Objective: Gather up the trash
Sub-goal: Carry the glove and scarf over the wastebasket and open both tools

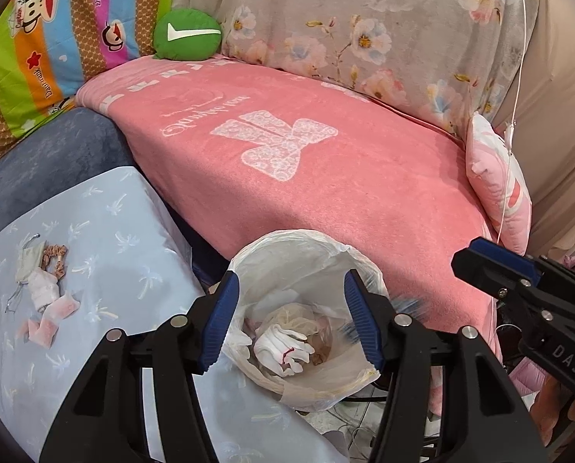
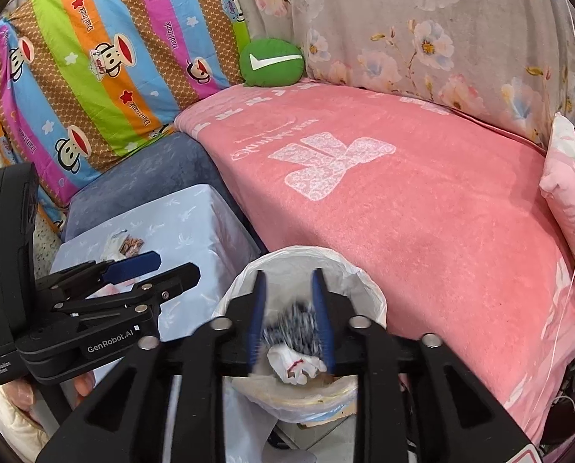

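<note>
A bin lined with a white plastic bag (image 1: pixel 275 243) stands between the light blue table and the pink bed; it also shows in the right wrist view (image 2: pixel 368 285). Crumpled white tissue (image 1: pixel 283 347) lies inside it. My left gripper (image 1: pixel 291 320) is open and empty over the bin's mouth. My right gripper (image 2: pixel 289 320) hangs over the bin with a blurred blue-and-white speckled item (image 2: pixel 293 326) between its fingers; contact is unclear. That item shows blurred in the left wrist view (image 1: pixel 408 305). Scraps of trash (image 1: pixel 44 289) lie on the light blue table (image 1: pixel 133 231).
A pink blanket (image 1: pixel 326 173) covers the bed behind the bin. A green round cushion (image 1: pixel 187 32), striped cartoon bedding (image 1: pixel 56 38) and a floral cover (image 1: pixel 364 31) lie at the back. A small pink pillow (image 1: pixel 499 185) is at the right. Cables lie on the floor under the bin.
</note>
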The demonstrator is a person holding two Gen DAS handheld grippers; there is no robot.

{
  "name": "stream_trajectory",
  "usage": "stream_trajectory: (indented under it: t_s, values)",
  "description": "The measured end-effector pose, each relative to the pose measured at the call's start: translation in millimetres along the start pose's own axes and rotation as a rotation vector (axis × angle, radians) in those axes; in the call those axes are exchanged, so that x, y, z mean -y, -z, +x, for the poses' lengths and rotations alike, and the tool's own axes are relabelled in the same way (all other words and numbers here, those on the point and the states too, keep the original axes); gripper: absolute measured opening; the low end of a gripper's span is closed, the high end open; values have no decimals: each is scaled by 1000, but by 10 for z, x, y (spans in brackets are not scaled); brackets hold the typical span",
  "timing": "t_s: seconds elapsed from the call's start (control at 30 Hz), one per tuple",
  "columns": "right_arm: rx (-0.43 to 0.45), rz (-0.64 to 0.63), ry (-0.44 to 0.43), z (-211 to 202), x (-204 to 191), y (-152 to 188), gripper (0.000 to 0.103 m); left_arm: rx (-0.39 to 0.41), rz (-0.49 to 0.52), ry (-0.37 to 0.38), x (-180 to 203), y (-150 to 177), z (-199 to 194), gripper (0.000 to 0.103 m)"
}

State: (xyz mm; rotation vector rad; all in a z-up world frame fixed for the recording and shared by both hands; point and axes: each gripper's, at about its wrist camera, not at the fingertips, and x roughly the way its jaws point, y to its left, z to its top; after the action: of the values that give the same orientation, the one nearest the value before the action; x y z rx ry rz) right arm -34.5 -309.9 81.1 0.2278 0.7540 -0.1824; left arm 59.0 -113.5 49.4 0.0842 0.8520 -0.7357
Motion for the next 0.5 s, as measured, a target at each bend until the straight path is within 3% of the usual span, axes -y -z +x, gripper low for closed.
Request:
stream_trajectory:
  t_s: [0.17,0.5]
  values:
    - [6,-1,-3,-14,-1,-27,32,8,-2,-9,-15,9,-17,55]
    - [-19,-15,-16,100,-142,41,43,11,-26,-43,-163,58,-39,55]
